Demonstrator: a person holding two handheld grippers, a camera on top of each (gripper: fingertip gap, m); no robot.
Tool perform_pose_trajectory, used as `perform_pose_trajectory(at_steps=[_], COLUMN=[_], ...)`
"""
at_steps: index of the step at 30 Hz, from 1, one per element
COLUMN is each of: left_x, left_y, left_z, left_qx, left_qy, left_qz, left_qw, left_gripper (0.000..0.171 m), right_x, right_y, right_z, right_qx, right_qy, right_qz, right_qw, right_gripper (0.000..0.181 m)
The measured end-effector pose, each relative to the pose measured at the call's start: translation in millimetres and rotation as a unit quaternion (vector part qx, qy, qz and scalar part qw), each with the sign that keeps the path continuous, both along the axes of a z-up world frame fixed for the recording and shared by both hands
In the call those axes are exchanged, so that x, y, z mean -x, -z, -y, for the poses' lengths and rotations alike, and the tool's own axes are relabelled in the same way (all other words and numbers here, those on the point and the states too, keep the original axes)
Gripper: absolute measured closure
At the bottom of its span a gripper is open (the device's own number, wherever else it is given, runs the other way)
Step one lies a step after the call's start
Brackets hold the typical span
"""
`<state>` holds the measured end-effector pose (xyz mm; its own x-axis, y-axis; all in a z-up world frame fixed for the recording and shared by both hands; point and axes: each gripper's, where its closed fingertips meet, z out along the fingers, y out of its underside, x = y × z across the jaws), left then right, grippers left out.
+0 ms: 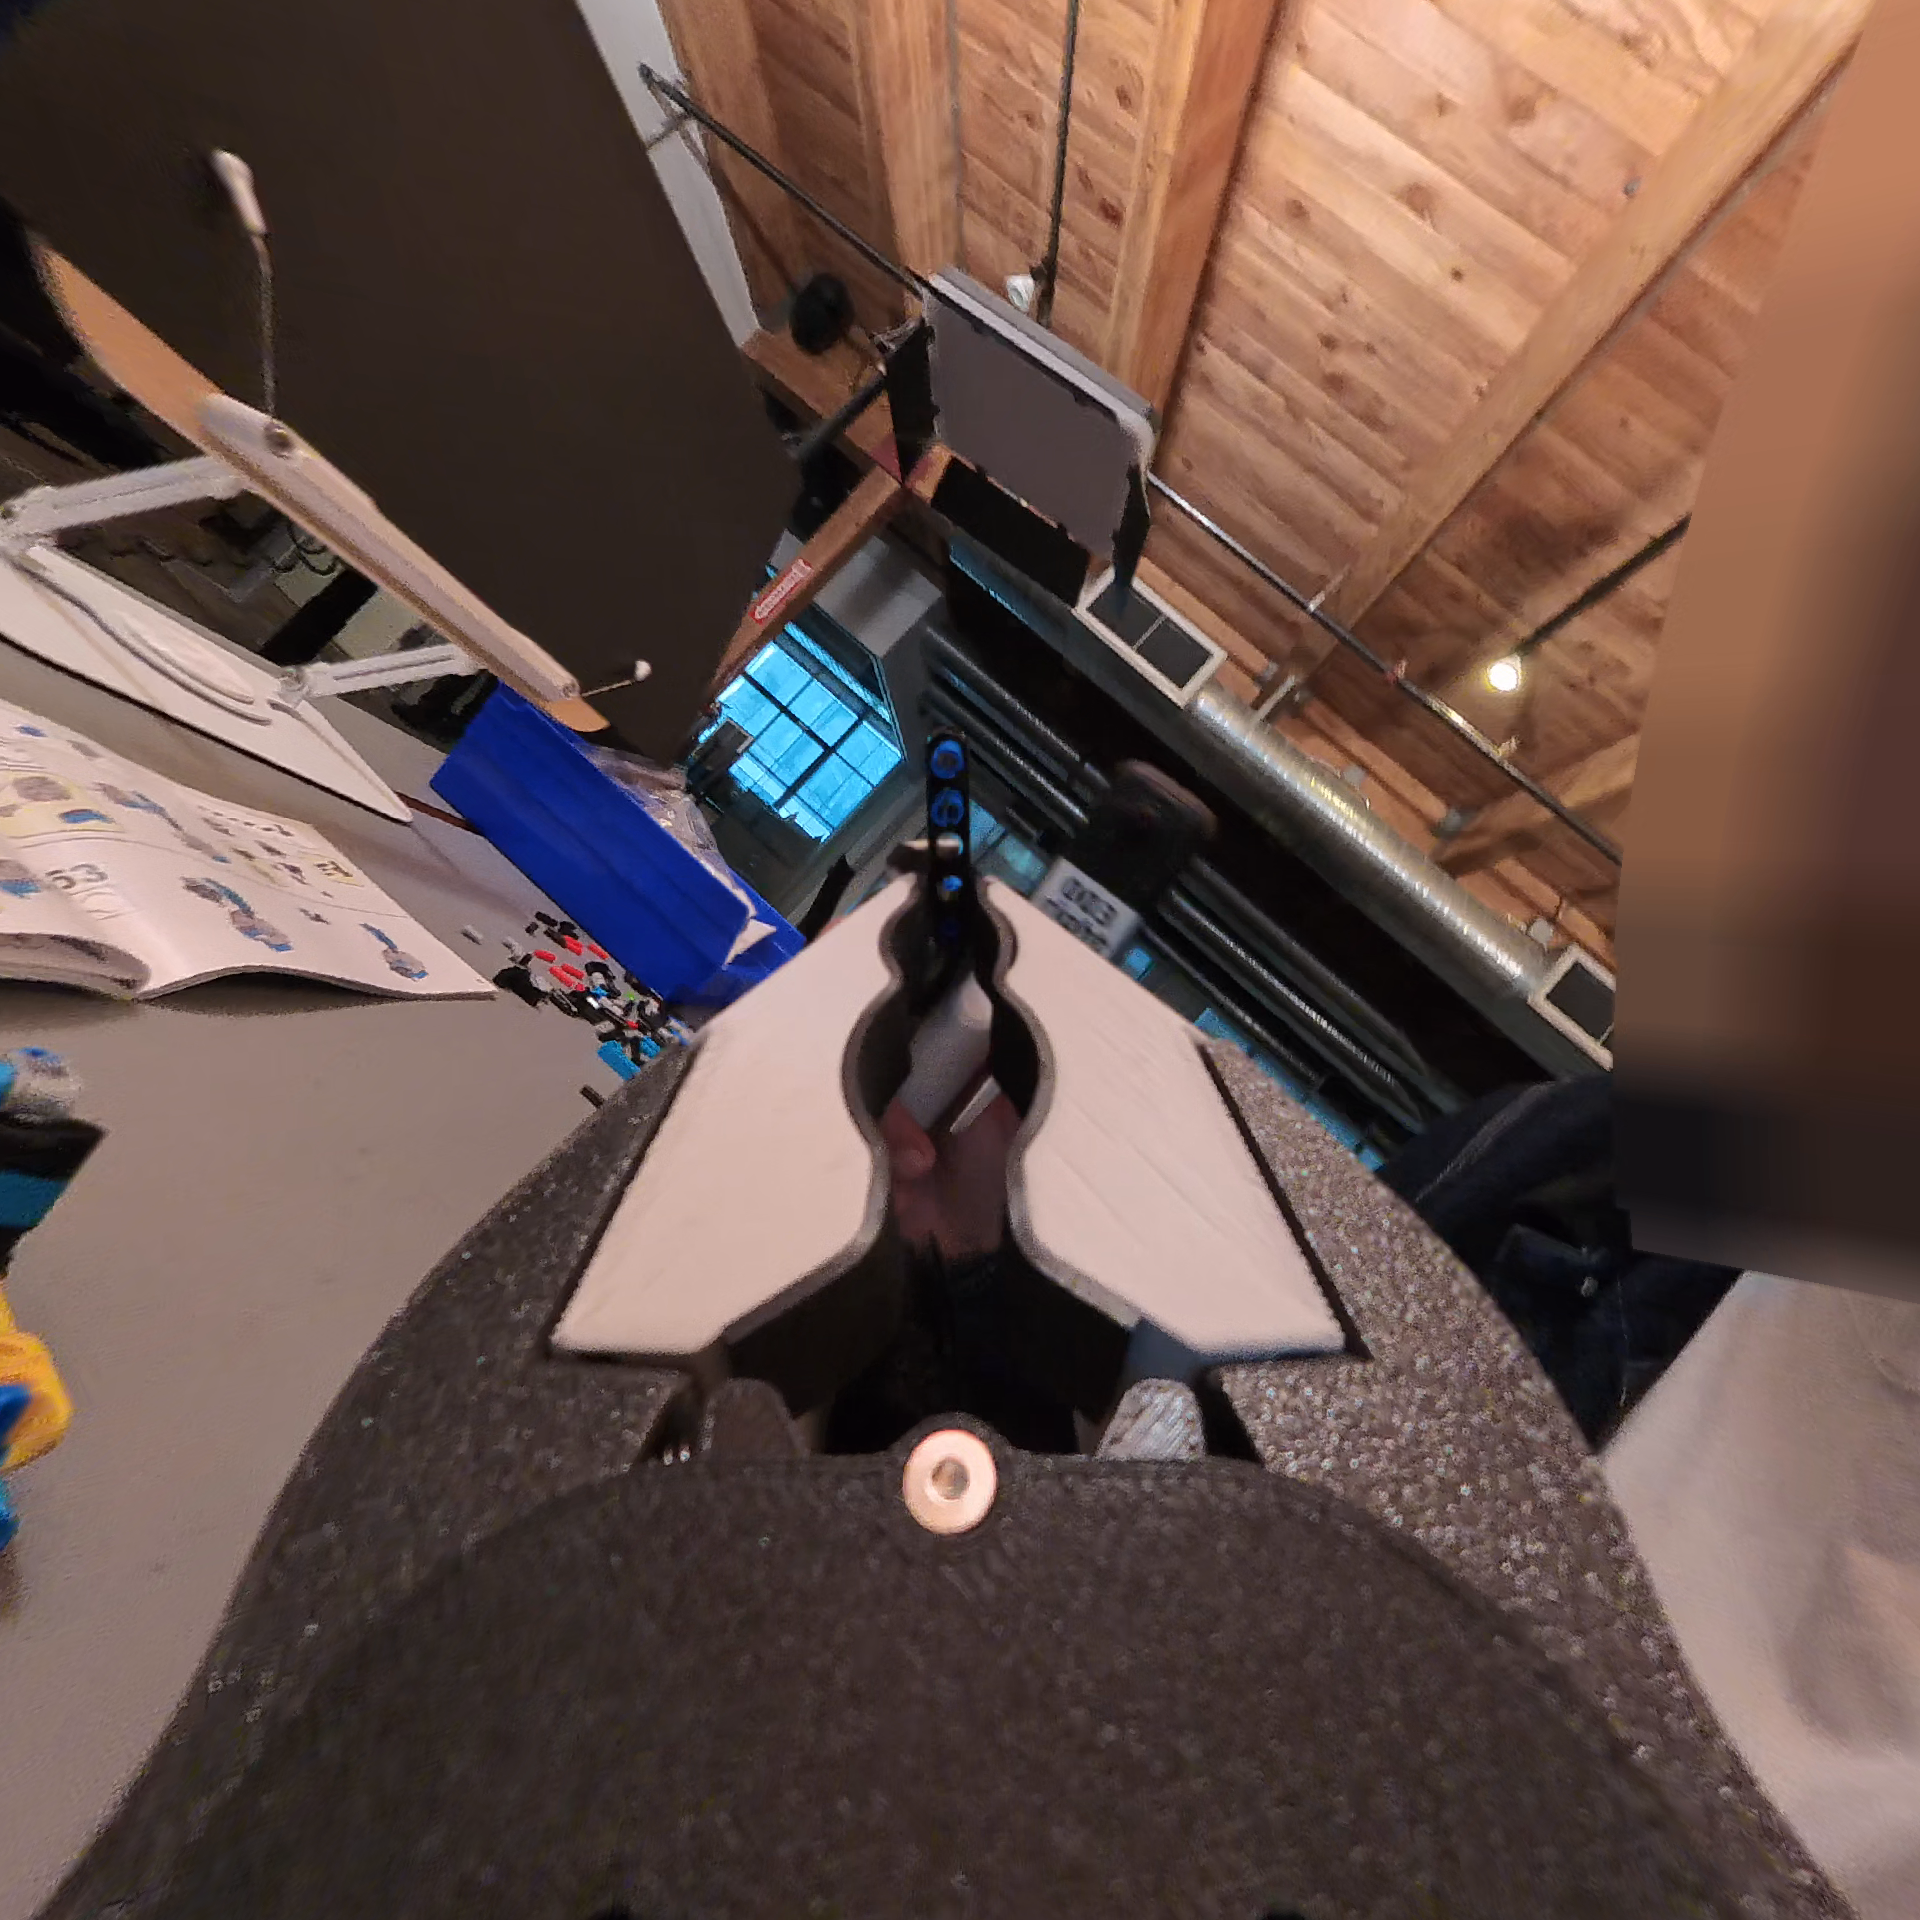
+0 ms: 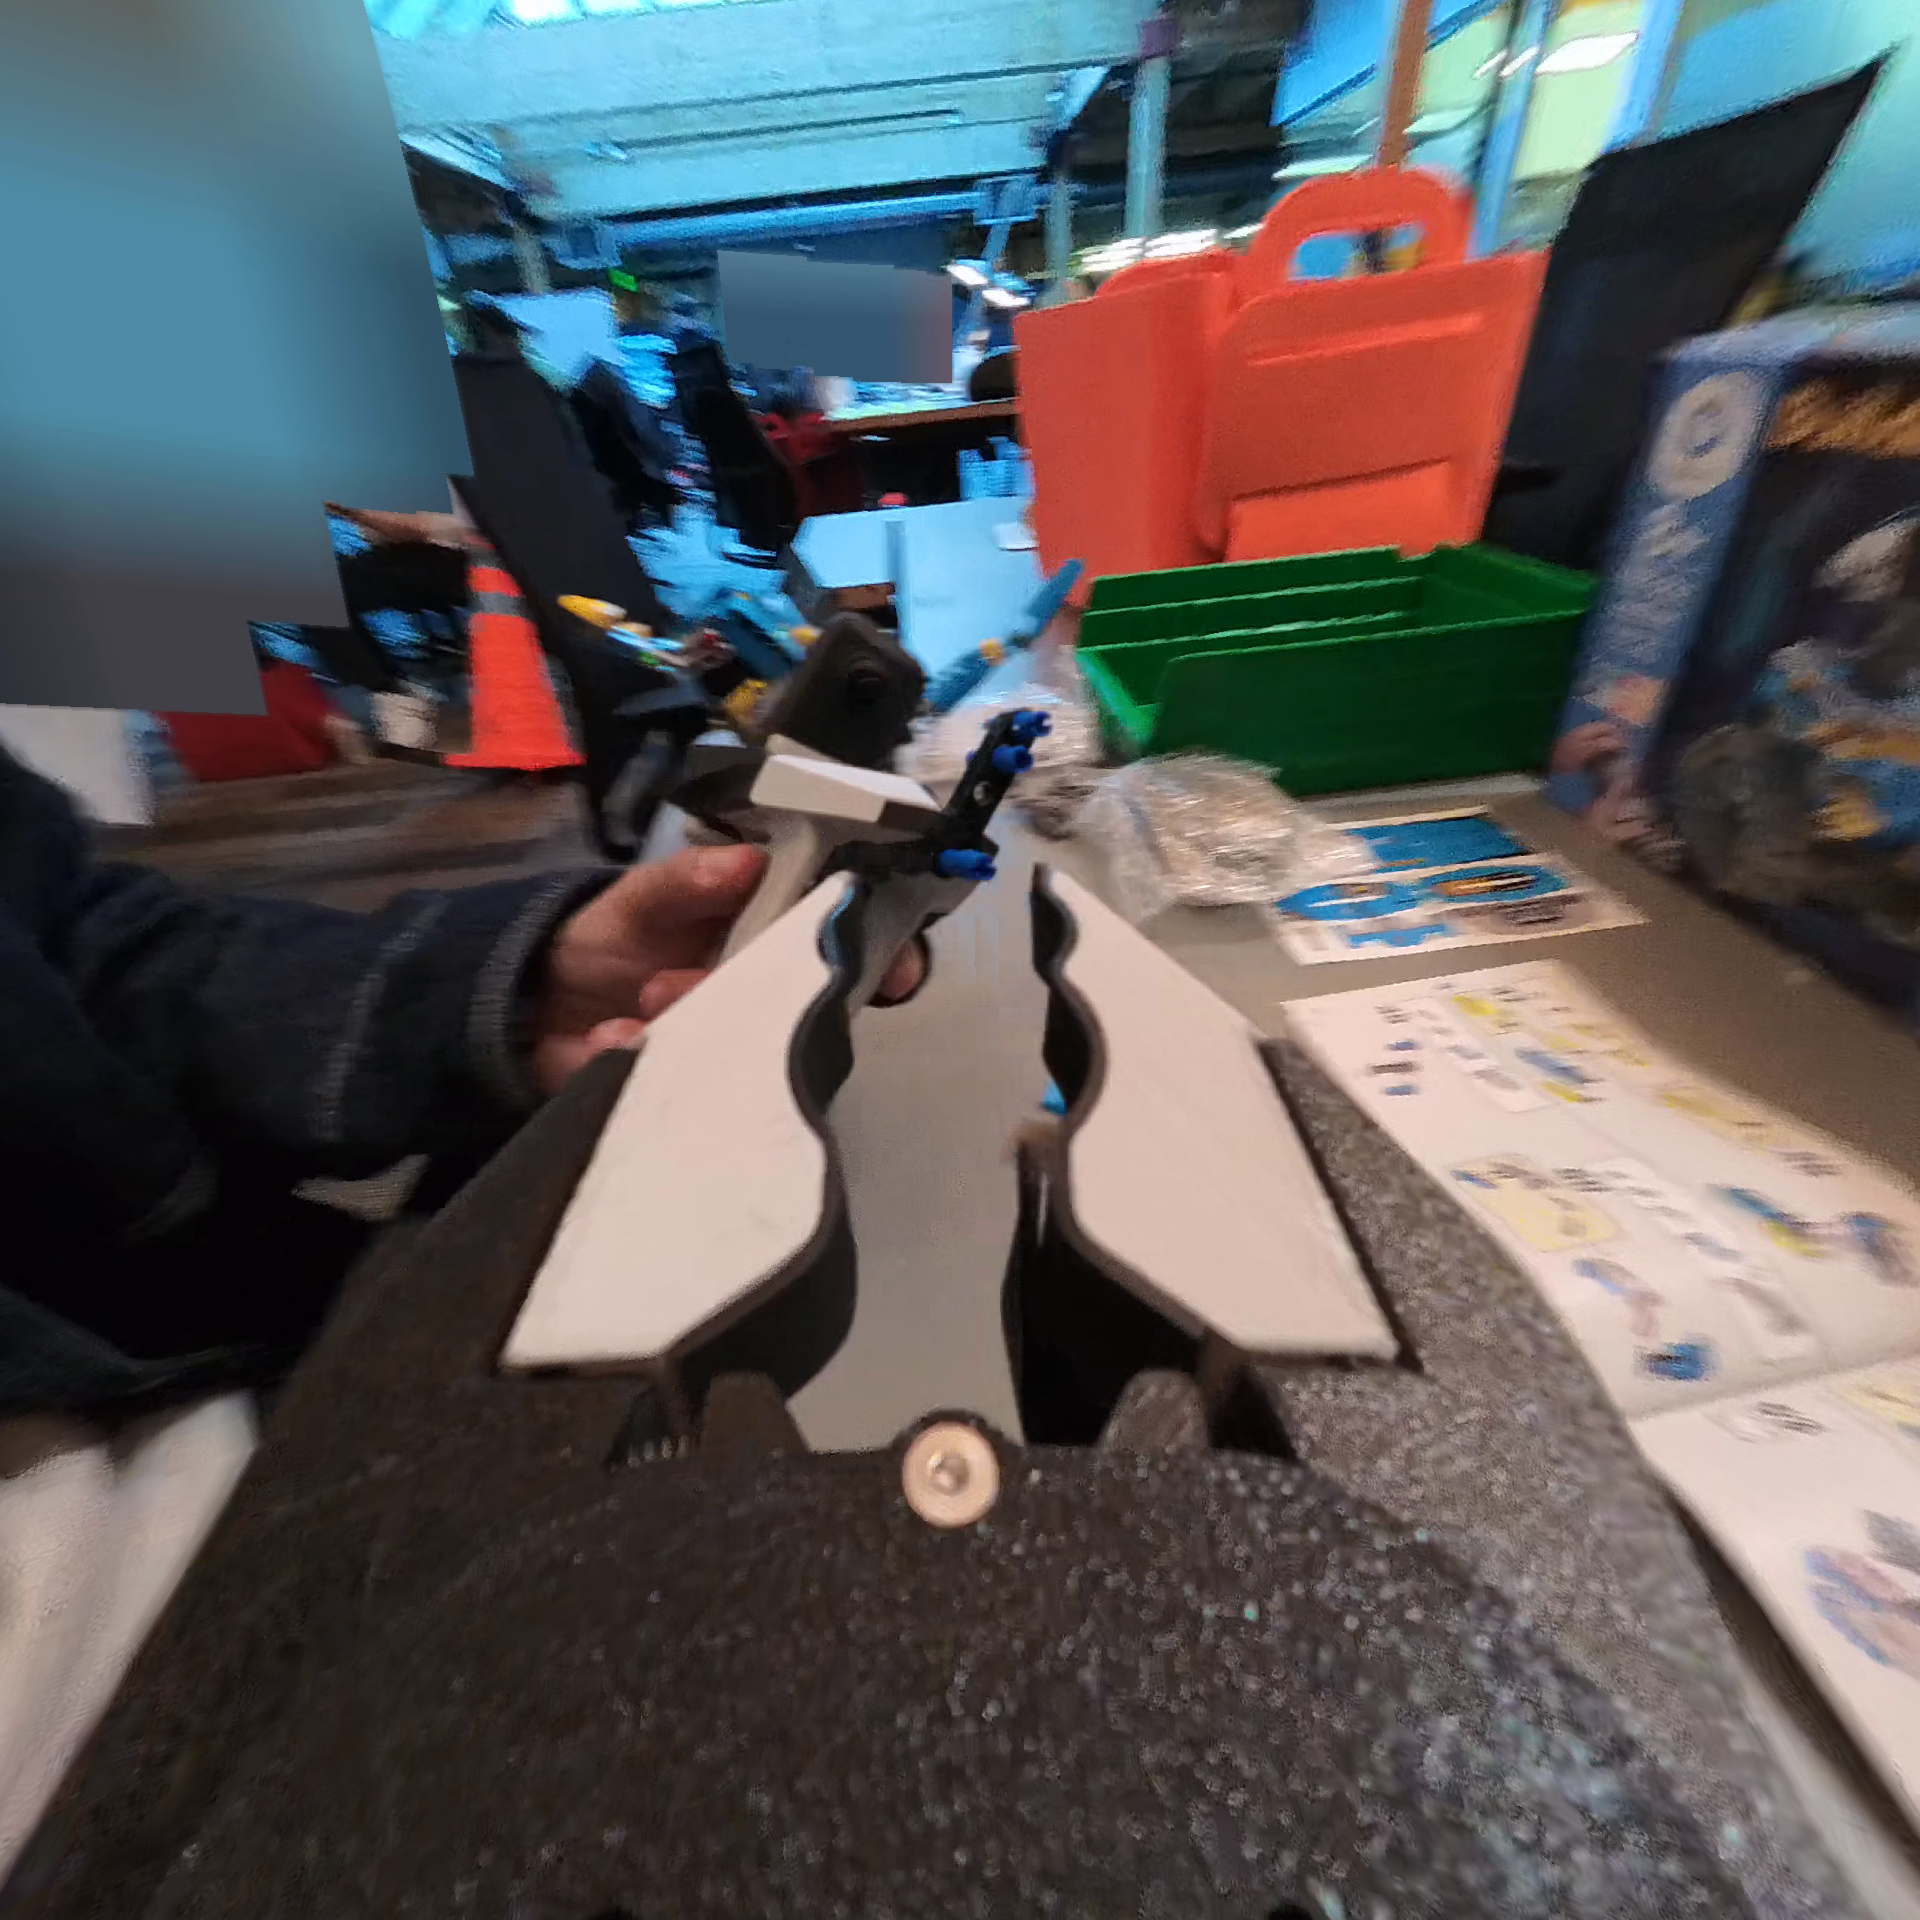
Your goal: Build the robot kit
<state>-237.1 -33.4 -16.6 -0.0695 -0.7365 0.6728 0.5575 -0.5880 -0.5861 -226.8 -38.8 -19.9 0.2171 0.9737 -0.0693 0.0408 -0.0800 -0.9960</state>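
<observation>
My left gripper is shut on a thin black beam with blue pins, which sticks out past the fingertips and points up toward the wooden ceiling. In the right wrist view the same left gripper shows ahead, held by a hand in a dark sleeve, with the black beam and its blue pins rising from its tips. My right gripper is open and empty. Its tips are just below and close to the left gripper and the beam, not touching them.
In the left wrist view, an open instruction booklet, loose small pieces and a blue bin lie on the grey table. In the right wrist view there are a green bin, an orange case, a toy box, a plastic bag and instruction sheets. Both grippers' tips are close together, under 4 cm apart.
</observation>
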Motion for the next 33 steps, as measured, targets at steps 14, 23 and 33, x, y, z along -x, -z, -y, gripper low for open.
perform_pose_trajectory(at_steps=[14, 23, 33], left_x=[-8, -24, -35], left_y=[10, 20, 19], left_z=[-2, 5, 22], left_qx=[0.042, 0.03, 0.016], left_qy=[0.031, 0.054, 0.11], left_qz=[0.006, -0.057, -0.062], left_qw=[0.999, 0.997, 0.992], left_gripper=[0.165, 0.165, 0.164], right_x=[5, -12, -21], right_y=[10, 23, 21], right_z=[-11, -1, 14], right_qx=[-0.245, -0.186, -0.152], right_qy=[0.167, 0.019, -0.063], right_qz=[0.136, 0.123, 0.131], right_qw=[0.945, 0.975, 0.978], right_gripper=[0.158, 0.174, 0.175])
